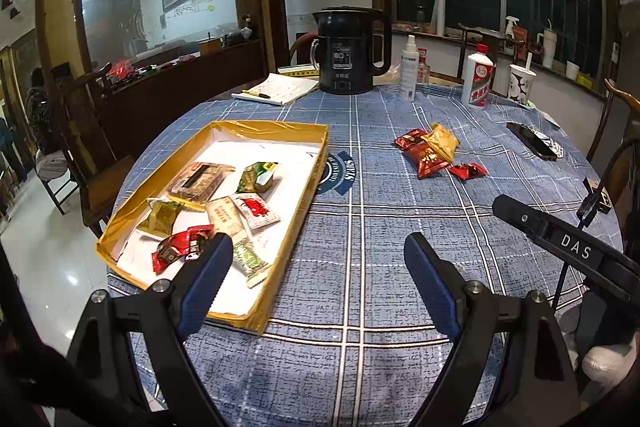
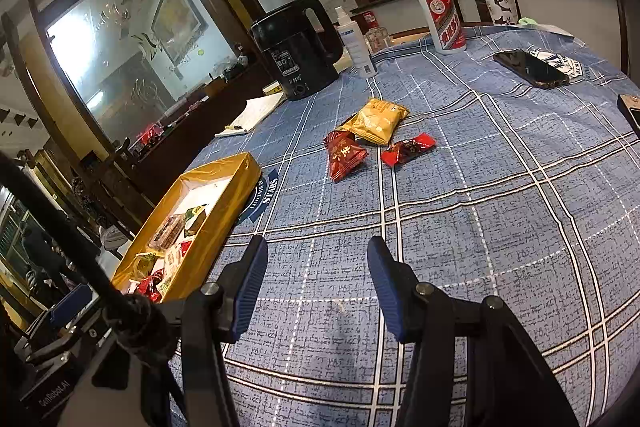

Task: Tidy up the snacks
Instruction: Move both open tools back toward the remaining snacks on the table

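A yellow-walled cardboard tray [image 1: 304, 203] [image 2: 236, 187] lies on the left of the blue checked tablecloth and holds several wrapped snacks [image 1: 224, 203]. Loose on the cloth beyond it are a yellow packet [image 2: 378, 121] [image 1: 442, 141], a dark red packet [image 2: 344, 155] [image 1: 424, 155] and a small red candy [image 2: 408, 149] [image 1: 468, 171]. My left gripper [image 1: 318, 251] is open and empty above the tray's near right corner. My right gripper [image 2: 318, 255] is open and empty over bare cloth, short of the loose snacks. The right gripper's body [image 1: 568, 243] shows in the left wrist view.
At the table's far side stand a black kettle [image 1: 352, 51] [image 2: 300, 47], a white spray bottle [image 1: 409, 67], a white liquor bottle [image 1: 478, 75] [image 2: 442, 19] and a paper cup [image 1: 520, 83]. A notepad [image 1: 276, 89] and a phone [image 2: 530, 69] lie on the cloth. Wooden chairs ring the table.
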### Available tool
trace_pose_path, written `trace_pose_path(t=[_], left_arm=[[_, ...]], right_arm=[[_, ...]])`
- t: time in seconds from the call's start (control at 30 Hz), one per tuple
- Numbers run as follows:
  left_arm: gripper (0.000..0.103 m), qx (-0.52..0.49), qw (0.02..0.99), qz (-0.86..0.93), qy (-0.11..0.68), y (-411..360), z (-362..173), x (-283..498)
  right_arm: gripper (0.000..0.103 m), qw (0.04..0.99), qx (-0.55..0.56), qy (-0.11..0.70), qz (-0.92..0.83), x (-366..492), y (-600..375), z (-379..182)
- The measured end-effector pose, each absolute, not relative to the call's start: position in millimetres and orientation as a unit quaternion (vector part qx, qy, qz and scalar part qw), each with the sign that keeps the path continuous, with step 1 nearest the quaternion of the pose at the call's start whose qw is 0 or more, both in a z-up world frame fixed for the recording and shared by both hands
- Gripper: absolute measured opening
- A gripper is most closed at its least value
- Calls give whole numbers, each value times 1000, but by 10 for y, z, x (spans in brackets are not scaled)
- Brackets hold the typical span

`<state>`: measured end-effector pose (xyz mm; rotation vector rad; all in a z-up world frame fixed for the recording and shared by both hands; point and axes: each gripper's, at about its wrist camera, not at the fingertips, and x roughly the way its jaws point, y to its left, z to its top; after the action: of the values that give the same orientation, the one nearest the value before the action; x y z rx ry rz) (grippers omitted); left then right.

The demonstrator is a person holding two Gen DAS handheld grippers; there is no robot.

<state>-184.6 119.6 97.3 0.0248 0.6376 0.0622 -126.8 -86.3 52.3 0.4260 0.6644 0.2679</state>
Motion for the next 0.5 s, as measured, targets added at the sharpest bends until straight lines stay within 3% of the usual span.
trace_pose_path(t=[0.5], left_arm=[[87, -45, 902, -128, 410, 772, 585, -1180]], right_arm=[[54, 916, 211, 335, 69, -1011, -1663, 547]])
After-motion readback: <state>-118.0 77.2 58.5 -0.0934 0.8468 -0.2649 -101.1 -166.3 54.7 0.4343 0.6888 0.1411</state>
